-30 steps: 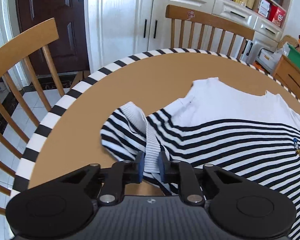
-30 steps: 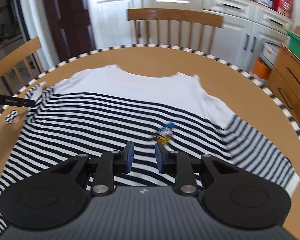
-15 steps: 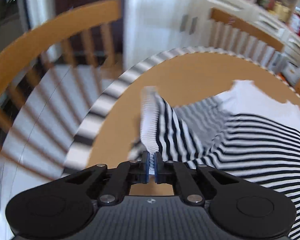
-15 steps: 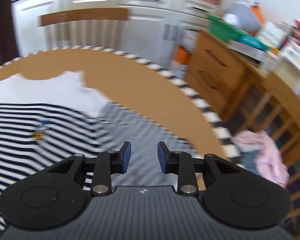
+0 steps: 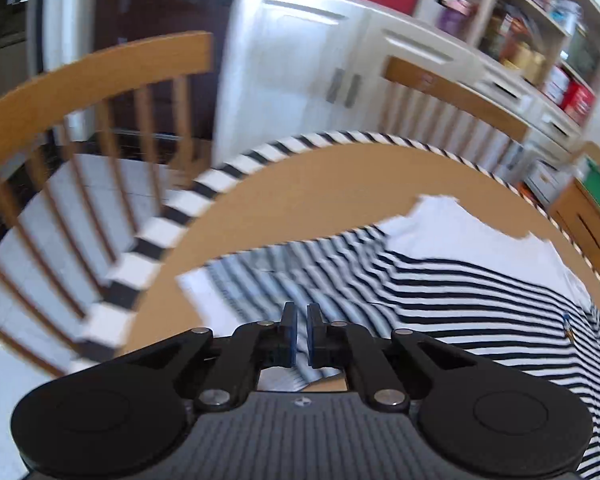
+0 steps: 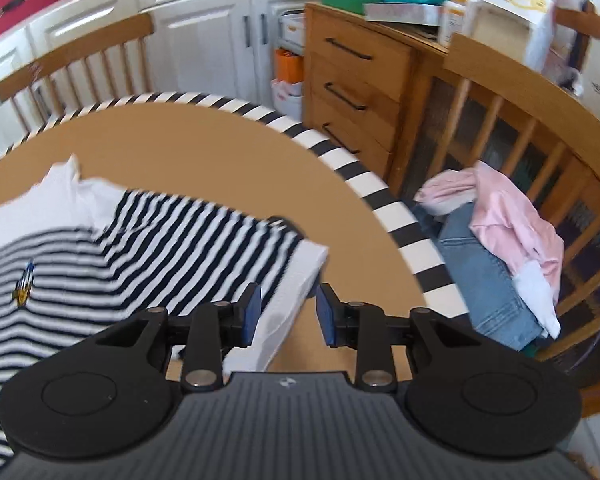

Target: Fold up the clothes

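Note:
A black-and-white striped sweater (image 5: 460,280) with a white yoke lies flat on the round brown table (image 5: 300,184). Its one sleeve (image 5: 260,280) stretches toward the table's left rim, blurred, ending in a white cuff (image 5: 198,296). My left gripper (image 5: 301,334) sits over that sleeve's near edge, its jaws almost together with cloth between and beneath them. In the right wrist view the sweater (image 6: 100,260) shows a small duck emblem (image 6: 22,284). My right gripper (image 6: 288,312) stands open over the other sleeve's white cuff (image 6: 300,272), which lies by the left finger.
The table has a black-and-white striped rim (image 6: 384,204). Wooden chairs (image 5: 100,92) stand on the left, at the back and on the right. A pile of pink cloth and jeans (image 6: 500,240) rests on the right chair. A wooden drawer chest (image 6: 352,80) stands behind.
My left gripper shut on the sleeve cuff and drew the bunched sleeve out to the left, where it lies spread. My right gripper swung right from the sweater's chest to the other cuff.

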### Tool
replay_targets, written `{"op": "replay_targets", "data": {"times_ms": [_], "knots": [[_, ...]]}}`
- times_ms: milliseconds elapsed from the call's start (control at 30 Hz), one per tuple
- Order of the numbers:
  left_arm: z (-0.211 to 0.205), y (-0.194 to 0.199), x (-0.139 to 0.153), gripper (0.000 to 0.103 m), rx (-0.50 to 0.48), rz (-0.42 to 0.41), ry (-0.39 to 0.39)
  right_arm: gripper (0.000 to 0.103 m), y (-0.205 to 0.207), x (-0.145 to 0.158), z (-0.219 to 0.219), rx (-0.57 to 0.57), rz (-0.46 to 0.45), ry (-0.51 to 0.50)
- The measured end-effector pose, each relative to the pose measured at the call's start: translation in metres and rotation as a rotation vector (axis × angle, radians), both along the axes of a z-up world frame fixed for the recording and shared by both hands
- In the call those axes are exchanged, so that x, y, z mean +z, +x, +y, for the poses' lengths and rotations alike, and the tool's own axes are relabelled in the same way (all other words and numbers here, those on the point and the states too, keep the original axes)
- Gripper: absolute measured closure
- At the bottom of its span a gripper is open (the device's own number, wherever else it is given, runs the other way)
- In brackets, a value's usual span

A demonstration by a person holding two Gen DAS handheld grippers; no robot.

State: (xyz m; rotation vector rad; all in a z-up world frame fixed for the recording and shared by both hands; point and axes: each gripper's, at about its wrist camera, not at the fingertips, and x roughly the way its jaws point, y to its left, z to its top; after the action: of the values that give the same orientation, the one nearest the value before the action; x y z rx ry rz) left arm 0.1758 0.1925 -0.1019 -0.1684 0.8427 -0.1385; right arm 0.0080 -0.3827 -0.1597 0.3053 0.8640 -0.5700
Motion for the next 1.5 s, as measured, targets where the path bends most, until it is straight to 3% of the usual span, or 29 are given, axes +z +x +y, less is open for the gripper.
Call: {"op": "replay_targets", "data": {"times_ms": [167,367,467,533,633,667,767,933,1000,1233,1333,1367,1400,1433,1467,1500], "knots": [[-0.013,0.009,-0.020,0.097,0.030,0.088,0.012,0.077,0.013,-0.018,0.021,0.099,0.064,-0.028],[0.000,-0.007,-0.020,0.097,0.118,0.146,-0.052,0.077,0.007,-0.020,0.027,0.098,0.086,-0.013],[0.002,-0.014,-0.014,0.094,0.107,0.153,-0.068,0.076,0.005,-0.015,0.026,0.103,0.091,0.005],[0.003,-0.012,-0.005,0.087,0.081,0.087,-0.044,0.079,0.003,-0.007,0.024,0.105,0.064,0.008],[0.003,0.009,0.007,0.079,0.055,-0.038,0.055,0.072,0.006,0.009,0.021,0.152,-0.024,-0.122],[0.004,0.021,0.007,0.079,0.043,-0.056,0.088,0.067,0.014,0.010,0.017,0.179,-0.031,-0.173],[0.007,0.058,0.004,0.076,0.005,-0.080,0.161,0.067,0.047,0.006,-0.008,0.229,-0.029,-0.227],[0.004,0.091,-0.012,0.075,-0.055,-0.026,0.144,0.066,0.082,-0.007,-0.039,0.277,-0.025,-0.149],[0.002,0.093,-0.014,0.075,-0.079,-0.025,0.101,0.066,0.089,-0.014,-0.040,0.322,0.001,-0.134],[-0.001,0.093,-0.023,0.068,-0.118,-0.012,0.087,0.064,0.090,-0.028,-0.038,0.351,0.008,-0.036],[-0.006,0.092,-0.030,0.068,-0.142,-0.007,0.145,0.074,0.086,-0.029,-0.037,0.331,-0.016,-0.011],[-0.010,0.091,-0.031,0.068,-0.147,-0.013,0.163,0.092,0.086,-0.029,-0.036,0.326,-0.020,-0.002],[-0.013,0.089,-0.031,0.068,-0.153,-0.018,0.183,0.096,0.086,-0.028,-0.035,0.325,-0.018,-0.006],[-0.017,0.087,-0.032,0.077,-0.168,-0.023,0.199,0.097,0.088,-0.029,-0.031,0.330,-0.009,-0.025],[-0.020,0.086,-0.032,0.092,-0.174,-0.020,0.198,0.098,0.088,-0.029,-0.028,0.332,-0.004,-0.041],[-0.023,0.085,-0.032,0.097,-0.180,-0.017,0.199,0.098,0.089,-0.029,-0.025,0.334,0.002,-0.057]]}}
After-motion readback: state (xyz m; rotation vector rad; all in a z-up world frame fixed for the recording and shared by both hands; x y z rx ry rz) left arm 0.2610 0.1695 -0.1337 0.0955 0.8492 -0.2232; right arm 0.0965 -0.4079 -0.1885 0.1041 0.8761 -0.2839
